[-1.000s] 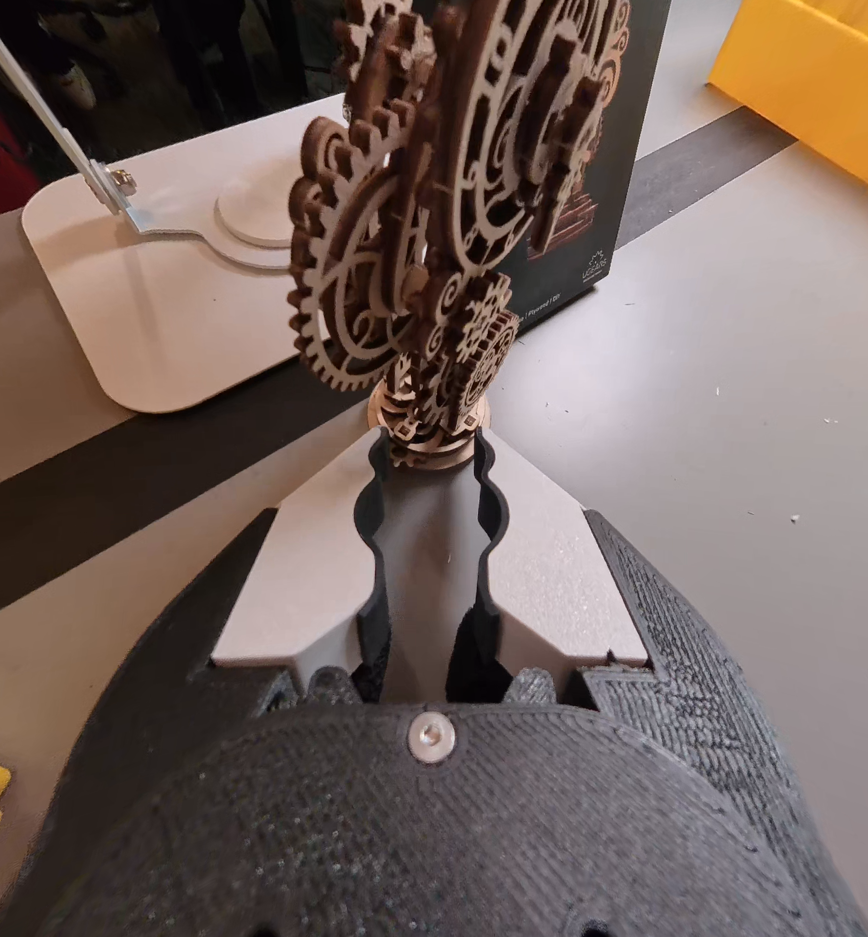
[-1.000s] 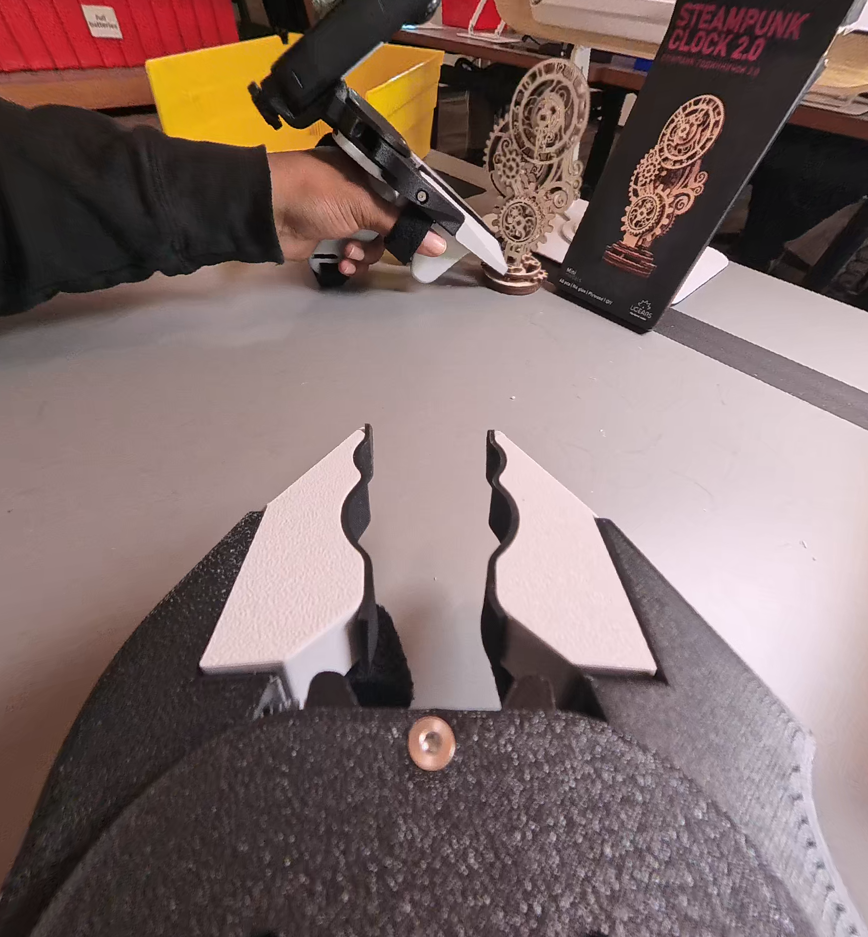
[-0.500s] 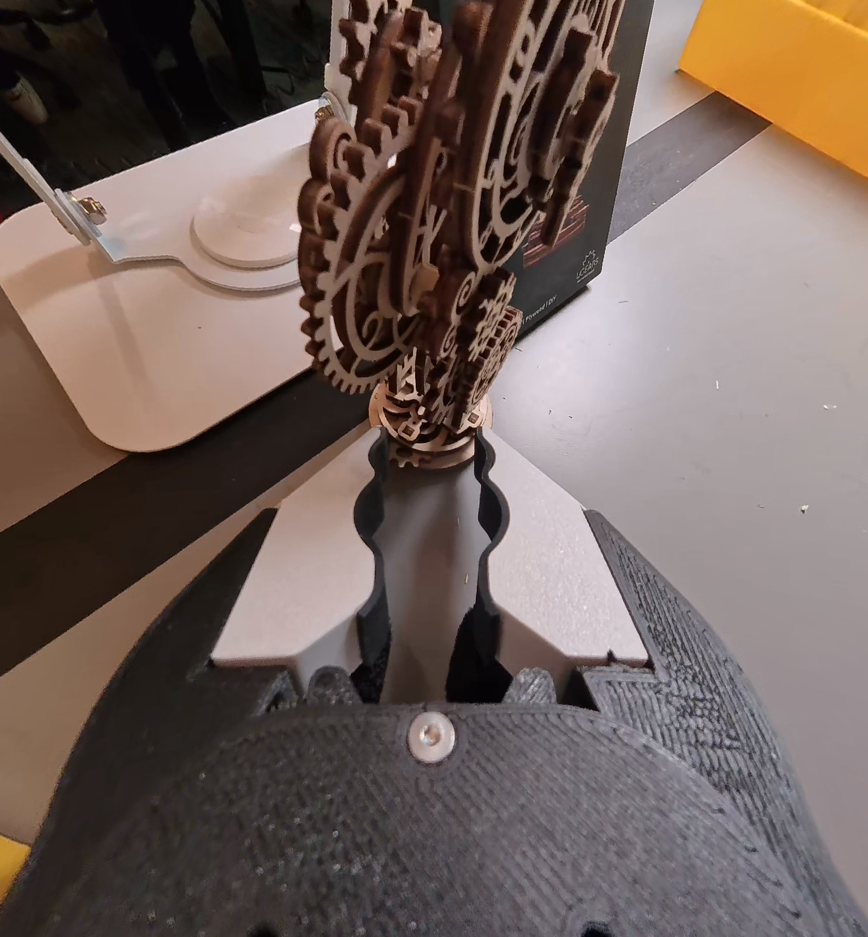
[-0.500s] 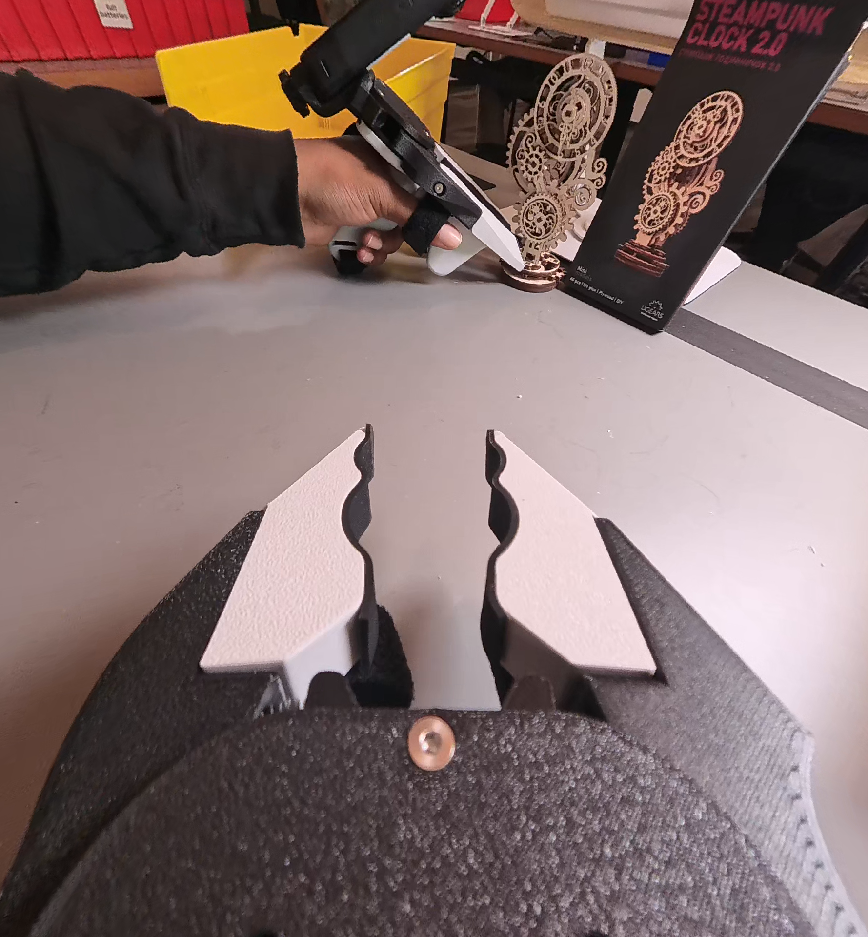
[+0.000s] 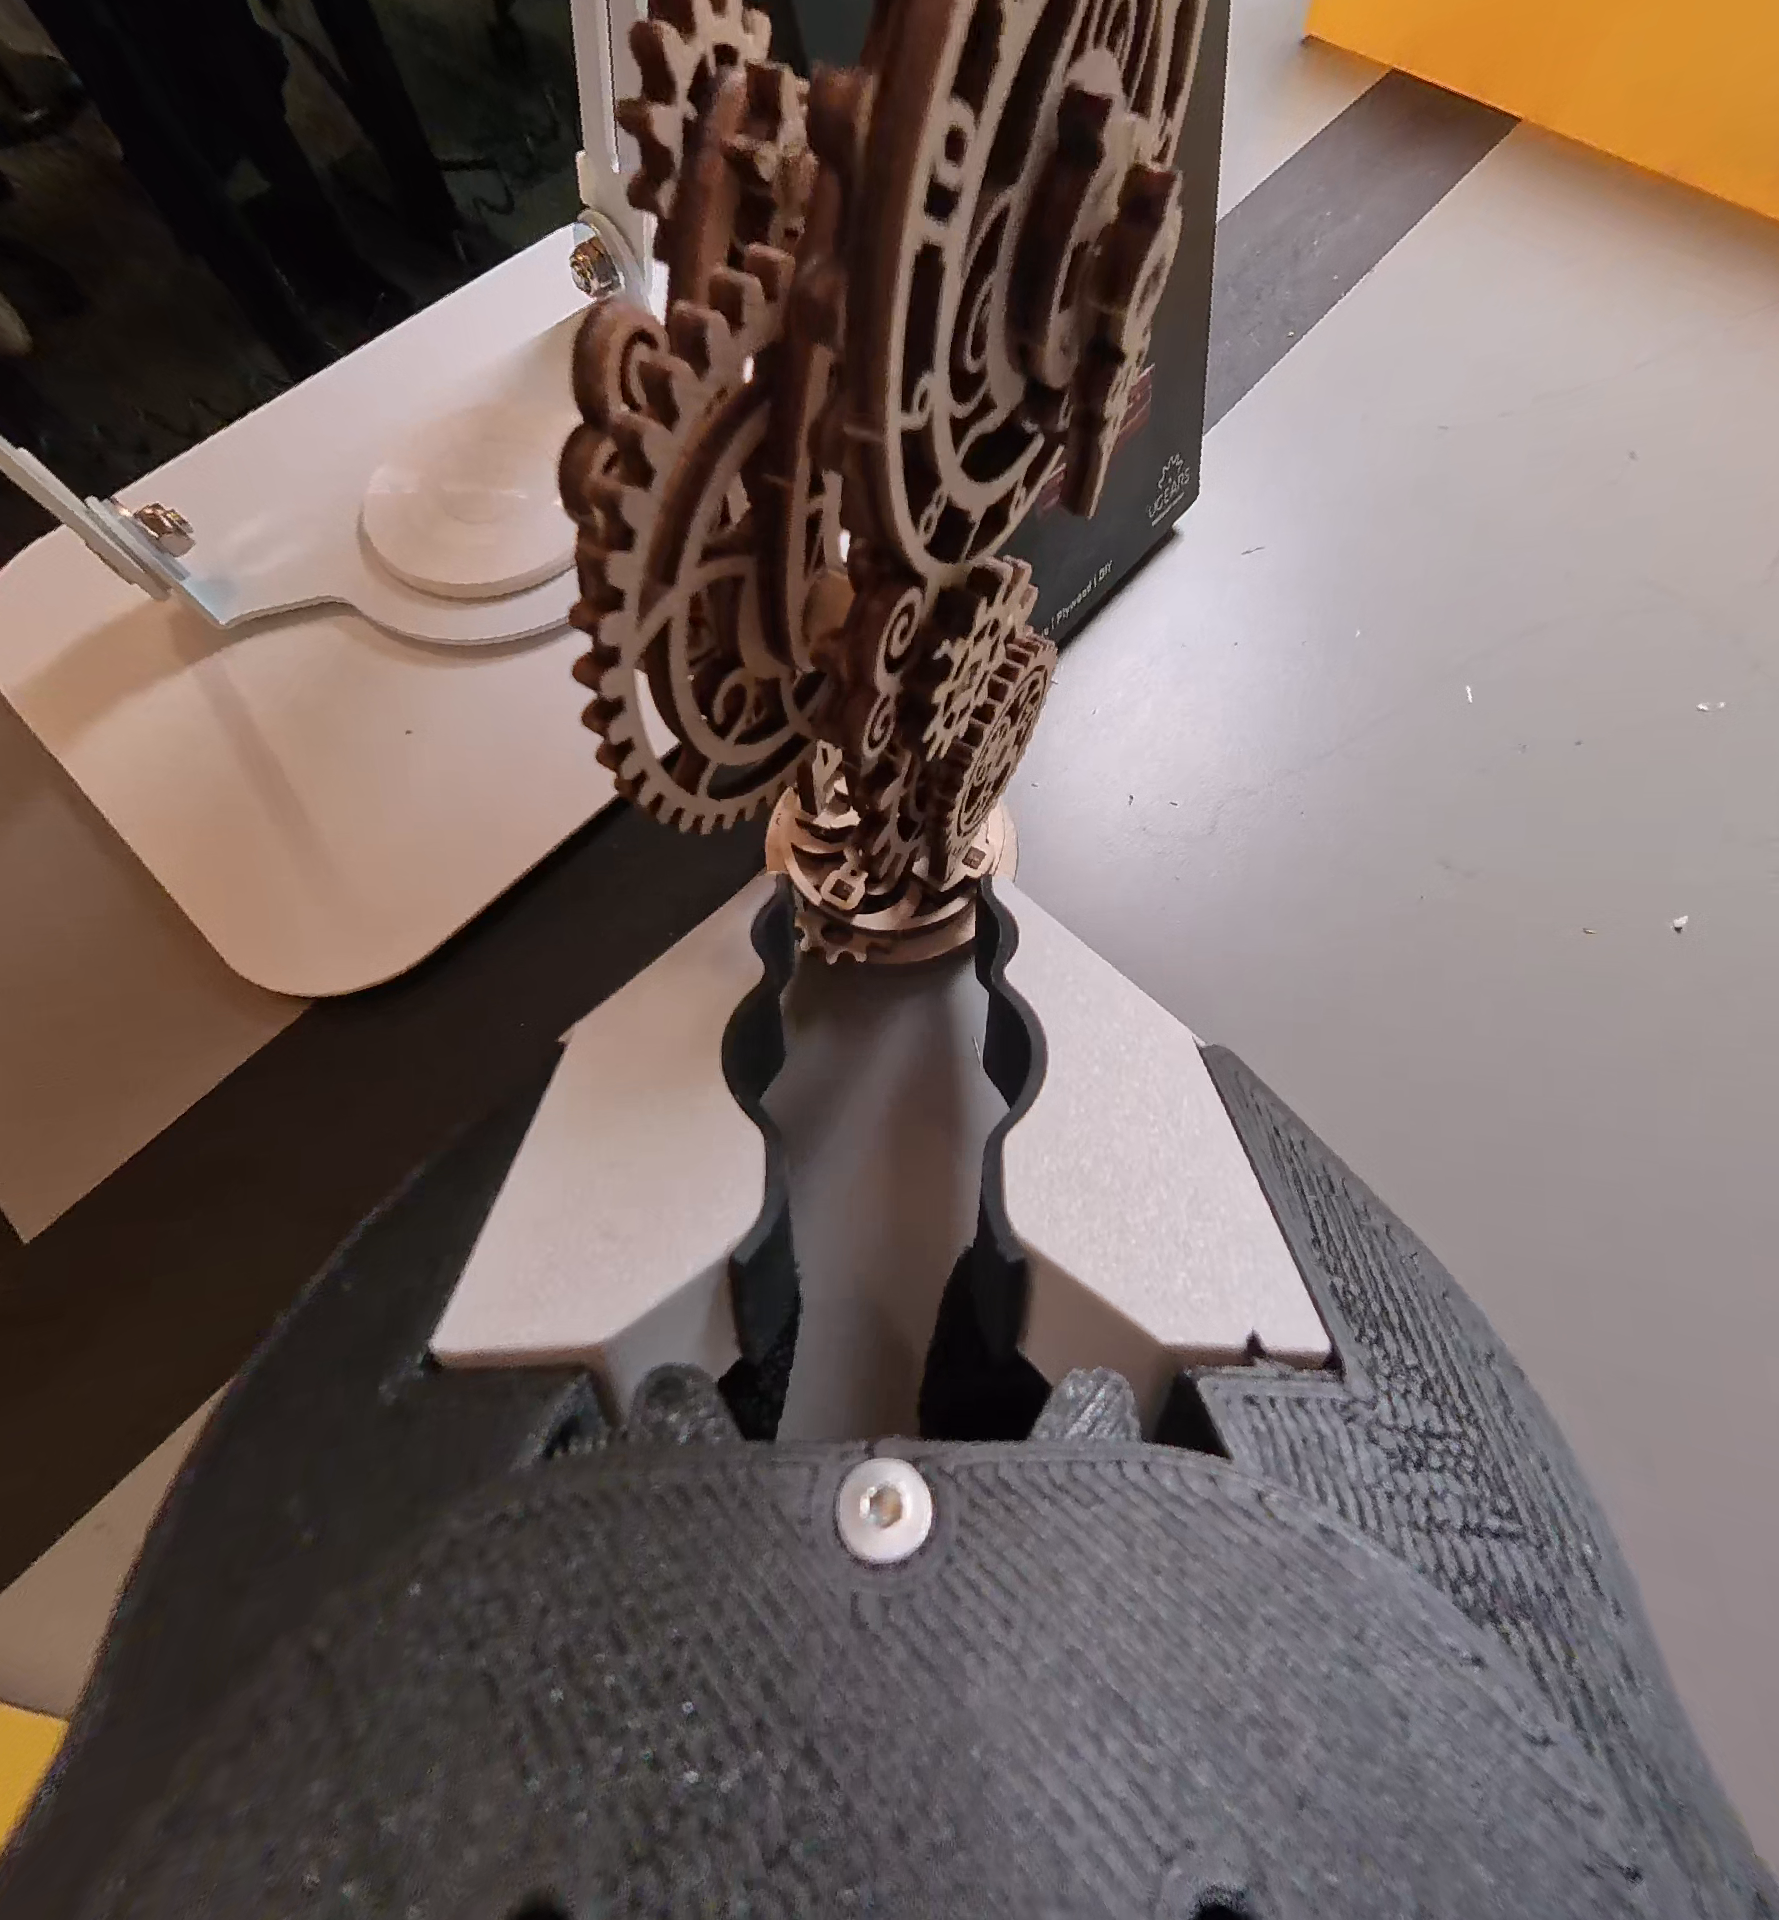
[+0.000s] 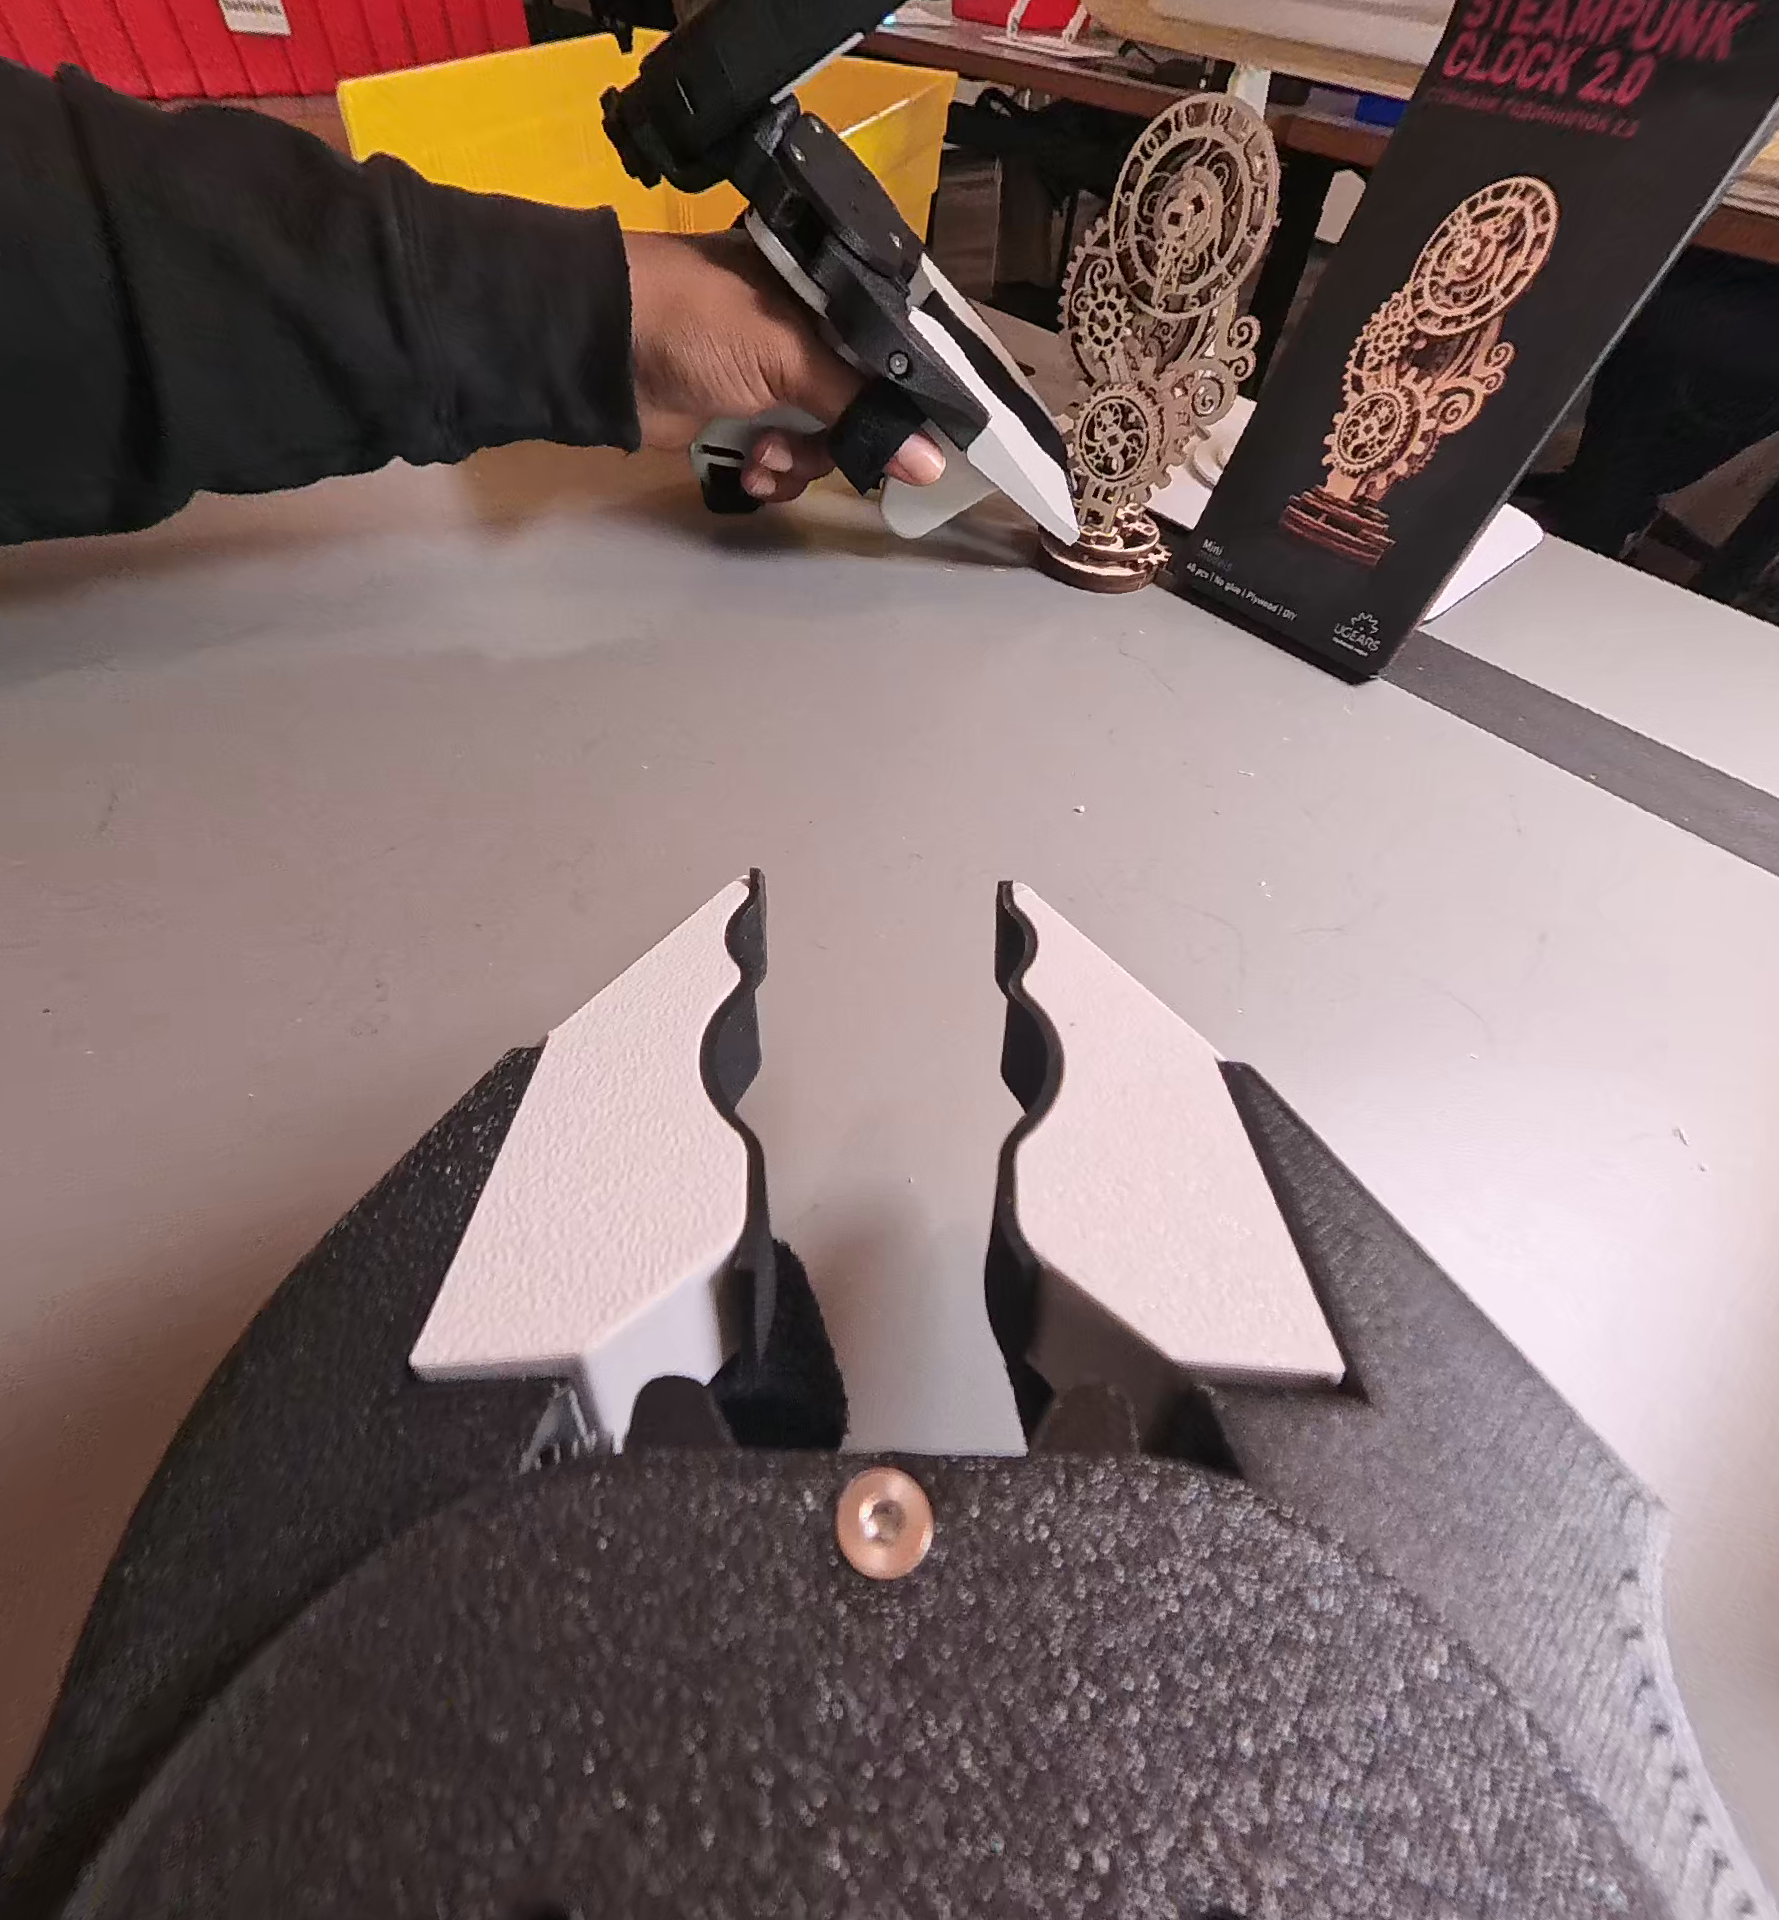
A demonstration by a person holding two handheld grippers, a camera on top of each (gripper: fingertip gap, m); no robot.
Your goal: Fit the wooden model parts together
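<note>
A wooden clock model (image 5: pixel 843 416) made of gears and scrollwork stands upright on the grey table (image 5: pixel 1436 935). My left gripper (image 5: pixel 890 914) is shut on its round base (image 5: pixel 895 883), one pad against each side. The right wrist view shows the model (image 6: pixel 1165 312) at the far side, with the left gripper (image 6: pixel 1056 520) at its base. My right gripper (image 6: pixel 880 894) is open and empty, low over bare table, well short of the model.
A black product box (image 6: pixel 1487 312) stands just right of the model and shows behind it in the left wrist view (image 5: pixel 1165 416). A white stand base (image 5: pixel 241 727) lies to the left. A yellow bin (image 6: pixel 552 135) sits behind the person's hand (image 6: pixel 729 353). Left tips to right tips: about 25 cm.
The left gripper has kept its hold on the model's base while its view swung, so the white stand base and box shifted in frame. The right gripper stayed open, its view drifting slightly.
</note>
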